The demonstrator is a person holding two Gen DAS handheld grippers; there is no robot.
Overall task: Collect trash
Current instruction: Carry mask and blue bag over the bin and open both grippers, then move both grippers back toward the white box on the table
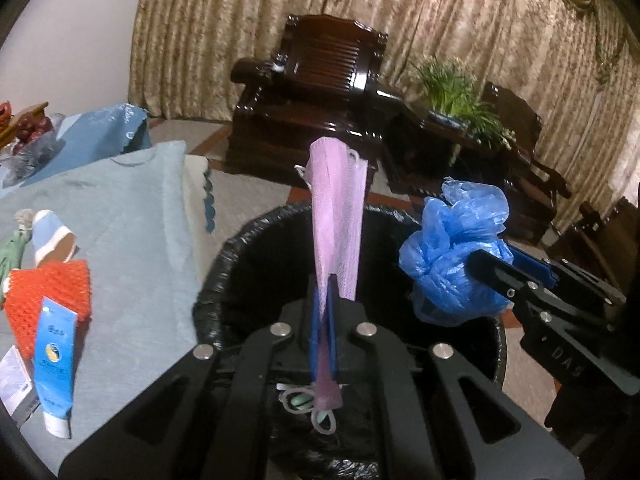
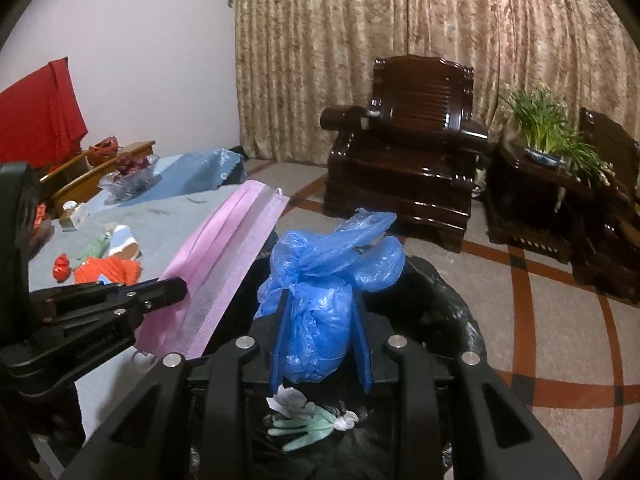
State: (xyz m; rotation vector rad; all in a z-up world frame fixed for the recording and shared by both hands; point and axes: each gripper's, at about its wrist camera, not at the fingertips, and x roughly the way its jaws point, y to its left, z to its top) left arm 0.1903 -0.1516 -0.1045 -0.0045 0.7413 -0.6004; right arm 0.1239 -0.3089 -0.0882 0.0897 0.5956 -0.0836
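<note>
**Two Bits of Trash Held Over the Bin**

Gold curtains (image 2: pixel 400 40) hang at the back of the room, with a dark shiny wooden armchair (image 2: pixel 408 152) in front of them.

On the left, a table with a light blue cloth (image 1: pixel 132 216) holds more things to pick up: an orange net sponge (image 1: pixel 48 300), a blue and white tube (image 1: pixel 54 364) lying on the sponge, and a small red crumpled wrapper (image 2: pixel 61 267).

Next comes the left gripper (image 1: pixel 322 320). Its two fingers are squeezed tight on a pink paper face mask (image 1: pixel 338 216). The mask sticks up and out over the round bin with the black plastic liner (image 1: pixel 224 252).

Then the right gripper (image 2: pixel 322 320). Its fingers are pressed on both sides of a scrunched blue plastic bag (image 2: pixel 320 296), so it is holding the bag. The bag is also above the bin. Down in the bin lie a pale green glove (image 2: pixel 308 428) and some white paper bits (image 2: pixel 288 398).

It looks like the drop step. Both pieces are right over the bin mouth. The next move should be to open each gripper so the mask and bag fall in. The mask is long and floppy, so it may catch on the rim. After that, the grippers can go back to the table for the rest.
</note>
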